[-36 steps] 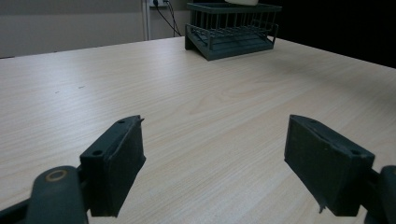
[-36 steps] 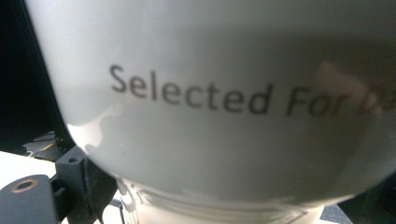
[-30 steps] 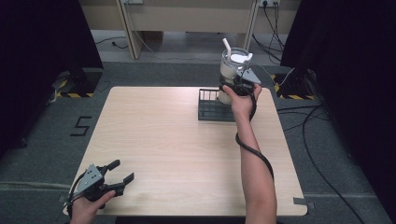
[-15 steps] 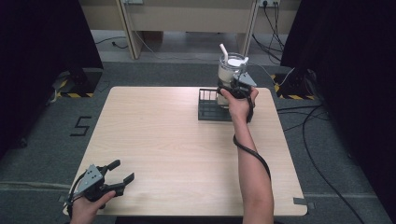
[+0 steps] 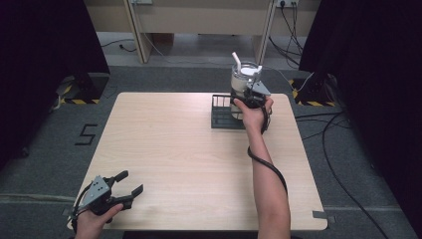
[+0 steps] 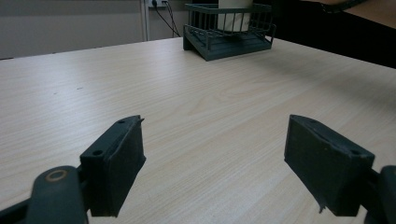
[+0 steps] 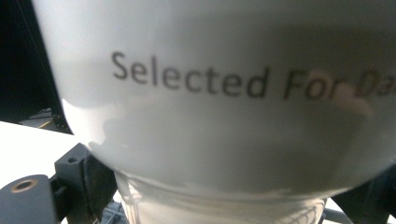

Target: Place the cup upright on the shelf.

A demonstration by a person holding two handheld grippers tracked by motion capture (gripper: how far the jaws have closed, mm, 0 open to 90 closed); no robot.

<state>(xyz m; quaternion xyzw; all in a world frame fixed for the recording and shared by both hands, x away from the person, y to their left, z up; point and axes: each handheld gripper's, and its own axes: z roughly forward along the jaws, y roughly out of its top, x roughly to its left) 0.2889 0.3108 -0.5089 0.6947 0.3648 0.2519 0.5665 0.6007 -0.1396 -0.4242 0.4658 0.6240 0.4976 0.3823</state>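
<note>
The cup (image 5: 244, 79) is gripped by the right claw (image 5: 247, 94), above the rack (image 5: 221, 118) below it. Steady lowering is likely needed next. The left claw (image 5: 127, 186) is held open.

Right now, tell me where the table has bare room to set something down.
The tabletop is bare between the wire rack at the far edge and the left gripper at the near left corner. It is crowded at the rack, where the right gripper holds the white cup.

I see the white tumbler (image 5: 243, 82), printed "Selected For" in grey, capped with a clear lid and a tilted white straw (image 5: 236, 60), standing upright in the dark wire rack (image 5: 221, 112) at the table's far edge.
</note>
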